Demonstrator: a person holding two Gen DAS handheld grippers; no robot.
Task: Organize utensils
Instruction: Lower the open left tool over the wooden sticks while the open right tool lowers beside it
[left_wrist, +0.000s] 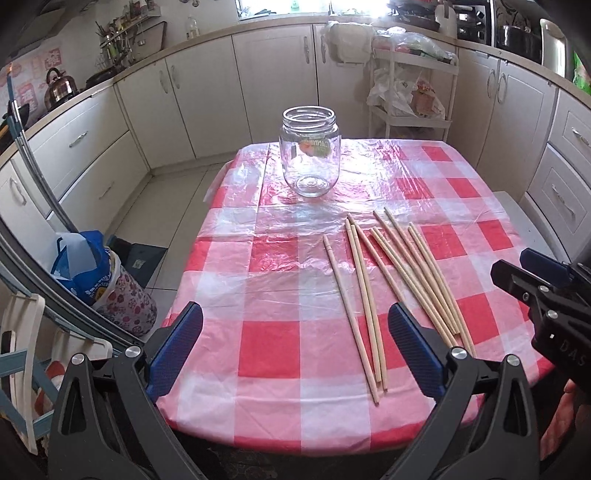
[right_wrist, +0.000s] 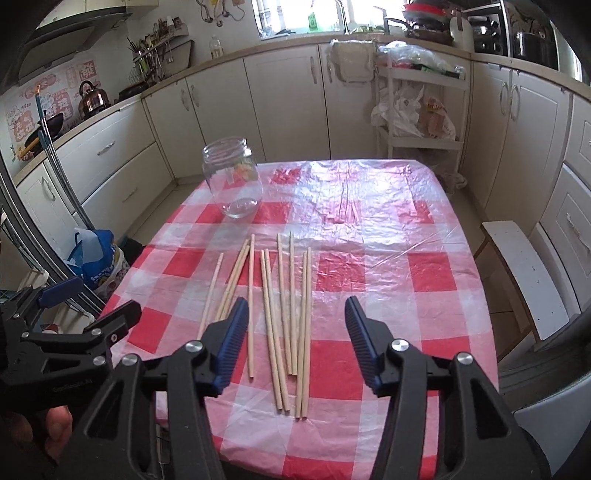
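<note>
Left wrist view: jar (left_wrist: 310, 153) stands upright at 12 o'clock on the checked table (left_wrist: 277, 266), nothing inside it. Chopsticks (left_wrist: 384, 280) lie loose on the cloth at 3 o'clock, well apart from it. Left gripper (left_wrist: 295, 347) and right gripper (right_wrist: 293, 339) both gape with nothing between their jaws.

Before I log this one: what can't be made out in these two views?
- Label on the clear glass jar: too small and distorted to read, both views.
- Near ends of some light wooden chopsticks: covered by the left hand-held gripper finger in the left view.
- Near edge of the red-and-white checked tablecloth: blocked by gripper bodies.
</note>
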